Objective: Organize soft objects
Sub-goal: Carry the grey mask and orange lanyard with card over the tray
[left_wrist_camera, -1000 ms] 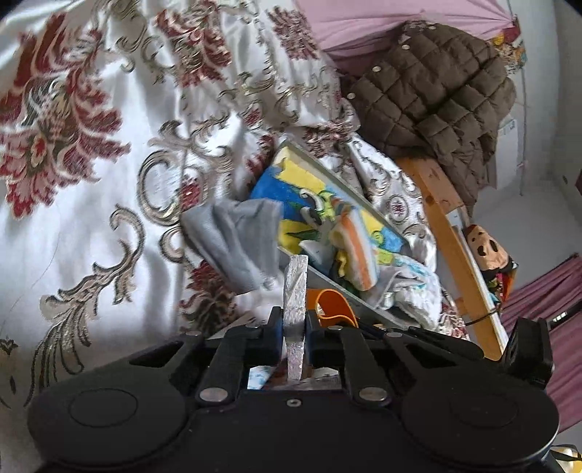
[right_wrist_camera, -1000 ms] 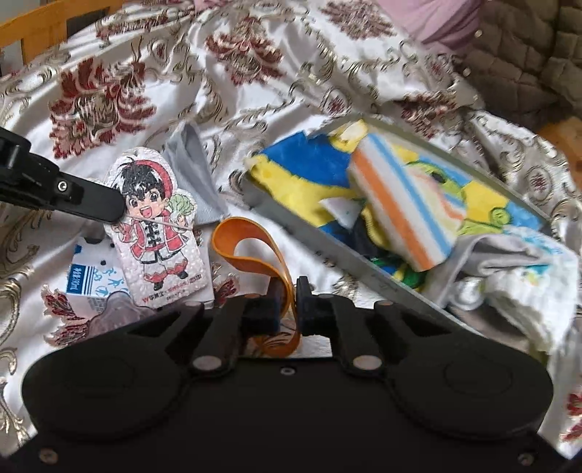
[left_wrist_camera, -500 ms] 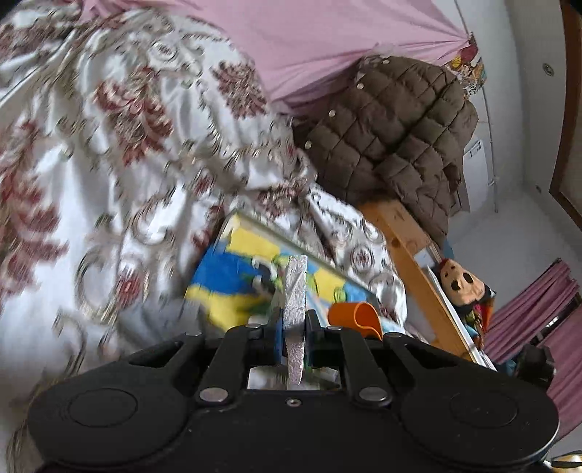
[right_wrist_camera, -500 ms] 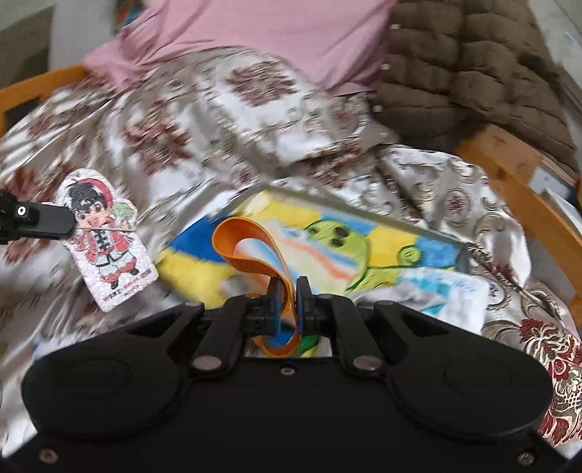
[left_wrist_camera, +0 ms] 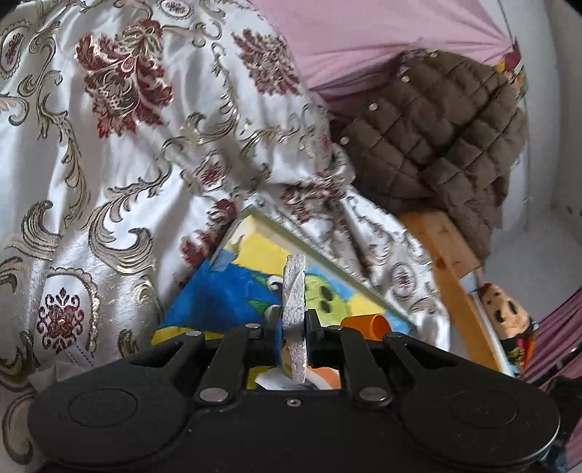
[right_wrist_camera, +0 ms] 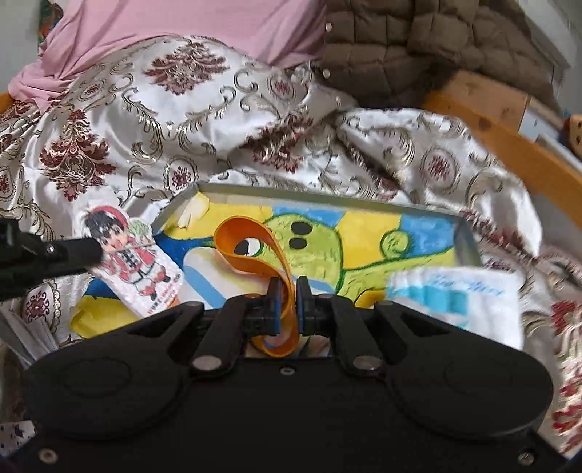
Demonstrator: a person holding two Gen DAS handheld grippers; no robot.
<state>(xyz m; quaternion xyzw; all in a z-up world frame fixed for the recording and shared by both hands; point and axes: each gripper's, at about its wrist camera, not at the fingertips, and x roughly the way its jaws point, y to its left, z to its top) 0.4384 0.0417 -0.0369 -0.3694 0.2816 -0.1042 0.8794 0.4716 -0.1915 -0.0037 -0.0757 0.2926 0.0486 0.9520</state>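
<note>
My left gripper [left_wrist_camera: 294, 320] is shut on a flat glittery cartoon-figure charm [left_wrist_camera: 294, 291], seen edge-on; in the right wrist view the charm [right_wrist_camera: 132, 254] shows a boy in red, held over the tray's left end. My right gripper [right_wrist_camera: 287, 302] is shut on an orange band [right_wrist_camera: 251, 240] that loops up over the tray; the band also shows in the left wrist view [left_wrist_camera: 365, 322]. The grey tray [right_wrist_camera: 327, 193] lies on the bed, lined with a yellow, blue and green cartoon cloth [right_wrist_camera: 320, 247], and it also shows in the left wrist view [left_wrist_camera: 313, 251].
A white and blue folded cloth [right_wrist_camera: 454, 294] lies at the tray's right end. A floral satin quilt [left_wrist_camera: 109, 163] covers the bed. A brown quilted jacket [left_wrist_camera: 443, 127] and a pink sheet [left_wrist_camera: 363, 32] lie behind. A wooden bed rail [right_wrist_camera: 509, 145] runs on the right.
Both grippers have lifted and moved forward over the tray, each keeping its hold. The grey cloth and loose items beside the tray have dropped out of view.
</note>
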